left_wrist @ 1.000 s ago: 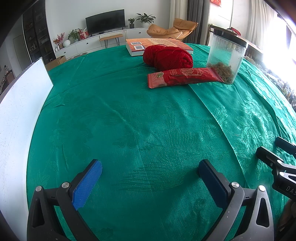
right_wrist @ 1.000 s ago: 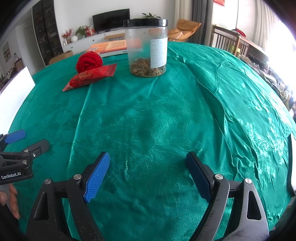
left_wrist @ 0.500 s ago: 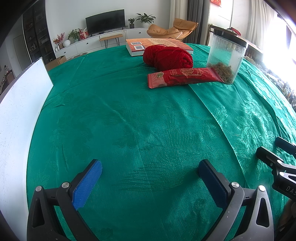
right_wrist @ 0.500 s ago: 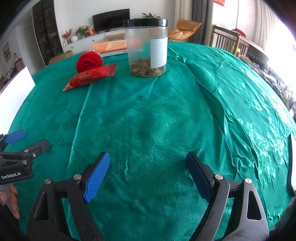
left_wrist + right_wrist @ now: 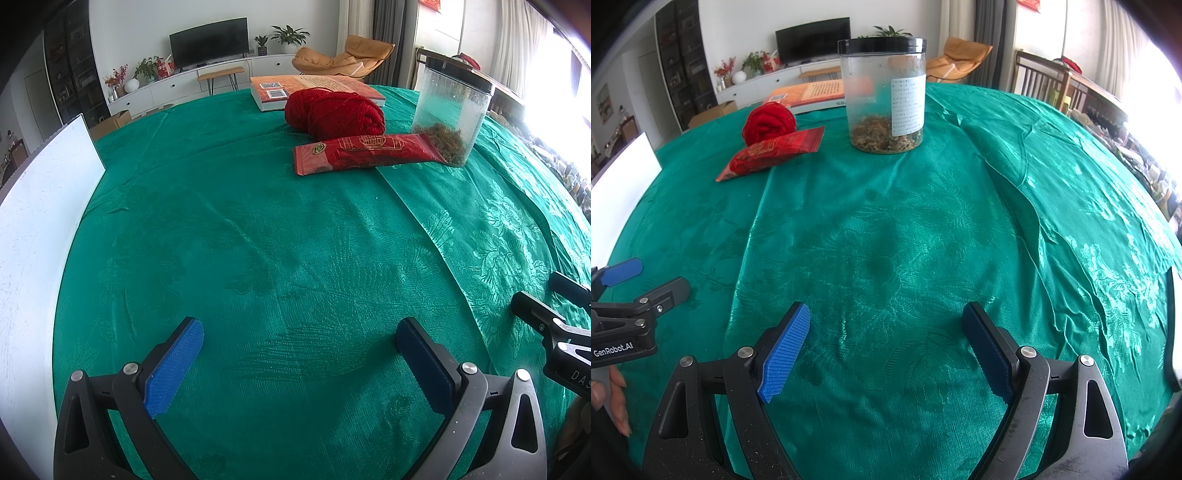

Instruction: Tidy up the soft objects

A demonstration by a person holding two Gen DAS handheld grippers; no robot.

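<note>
Blue pads: left gripper [image 5: 299, 332] spread wide, nothing between the jaws, low over the green tablecloth [image 5: 258, 240].
Right gripper [image 5: 884, 321]: also spread wide, empty, level with the left one, side by side.
Yarn: red yarn ball [image 5: 334, 112] far ahead of both, well apart from the pads.
Packet: red foil packet [image 5: 365, 153] just in front of the yarn, touching the jar.
Jar: clear plastic jar [image 5: 882, 98], black lid, upright.
Behind: orange book [image 5: 314, 88].
Left edge: white board [image 5: 33, 229].
</note>
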